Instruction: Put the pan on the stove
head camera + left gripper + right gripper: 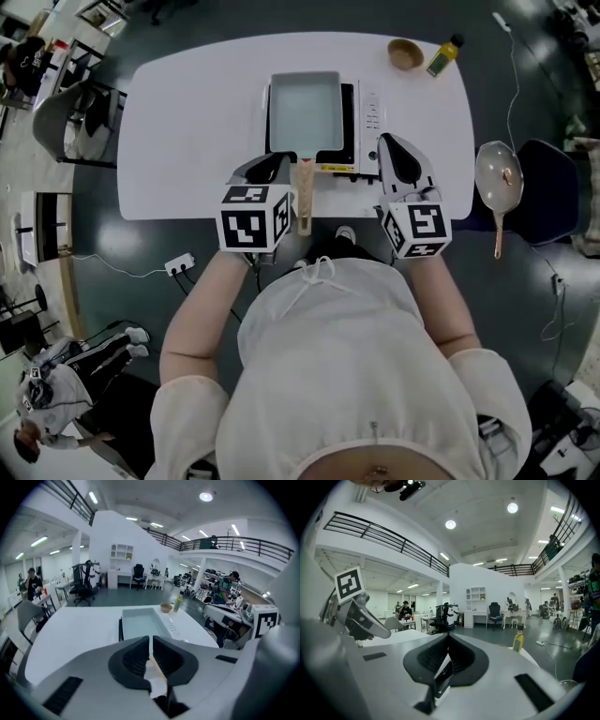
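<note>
Forearms are stretched forward in the head view, both grippers held at the table's [187, 141] near edge: the left gripper [272, 167] over the pan's [305, 112] wooden handle [303, 202], the right gripper [394, 150] beside the stove [364, 122]. The pan is set on the stove.

In the left gripper view the jaws are nearly met, nothing pinched, the handle glimpsed beneath.

In the right gripper view the jaws are closed and empty; a yellow bottle [518, 641] is shown beyond.
</note>
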`<state>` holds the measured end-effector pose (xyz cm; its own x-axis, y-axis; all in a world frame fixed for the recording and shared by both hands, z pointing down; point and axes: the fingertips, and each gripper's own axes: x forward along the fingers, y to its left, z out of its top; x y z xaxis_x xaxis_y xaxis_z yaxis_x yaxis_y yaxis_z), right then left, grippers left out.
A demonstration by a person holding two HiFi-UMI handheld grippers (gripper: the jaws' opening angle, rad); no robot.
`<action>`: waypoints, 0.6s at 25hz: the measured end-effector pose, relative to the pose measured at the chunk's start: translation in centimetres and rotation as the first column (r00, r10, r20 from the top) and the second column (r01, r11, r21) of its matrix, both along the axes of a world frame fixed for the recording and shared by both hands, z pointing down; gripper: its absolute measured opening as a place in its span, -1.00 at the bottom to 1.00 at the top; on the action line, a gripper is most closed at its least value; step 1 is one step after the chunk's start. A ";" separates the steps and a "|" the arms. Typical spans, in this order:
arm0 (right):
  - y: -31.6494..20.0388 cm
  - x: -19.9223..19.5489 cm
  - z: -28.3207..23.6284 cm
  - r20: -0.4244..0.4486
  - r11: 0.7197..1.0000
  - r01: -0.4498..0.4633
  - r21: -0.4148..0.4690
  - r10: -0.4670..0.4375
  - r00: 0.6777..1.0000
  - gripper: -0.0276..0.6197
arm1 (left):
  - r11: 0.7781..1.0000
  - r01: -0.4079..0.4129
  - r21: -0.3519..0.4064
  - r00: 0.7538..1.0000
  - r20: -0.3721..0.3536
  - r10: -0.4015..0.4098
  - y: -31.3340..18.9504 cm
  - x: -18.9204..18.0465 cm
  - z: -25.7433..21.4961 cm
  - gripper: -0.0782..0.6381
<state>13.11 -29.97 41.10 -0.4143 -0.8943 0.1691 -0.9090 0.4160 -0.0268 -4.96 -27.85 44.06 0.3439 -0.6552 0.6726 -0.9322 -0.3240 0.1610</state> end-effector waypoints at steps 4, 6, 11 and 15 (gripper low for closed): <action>1.8 -0.8 -2.6 0.001 0.998 -0.034 0.057 0.034 0.999 -0.90 | 0.991 -0.036 0.126 0.999 -0.009 0.038 0.5 -1.2 -2.6 -0.72; 2.6 -1.3 -3.7 -0.013 0.995 -0.042 0.089 0.043 0.999 -0.90 | 0.982 -0.057 0.180 0.998 -0.029 0.063 0.8 -1.7 -4.0 -0.72; 4.6 -2.4 -6.2 -0.054 0.986 -0.044 0.160 0.053 0.997 -0.91 | 0.907 -0.127 0.402 0.990 -0.008 0.143 1.7 -2.6 -8.4 -0.72; 5.8 -3.1 -7.7 -0.072 0.979 -0.034 0.202 0.050 0.996 -0.91 | 0.826 -0.158 0.542 0.982 -0.001 0.188 2.6 -3.1 -11.2 -0.73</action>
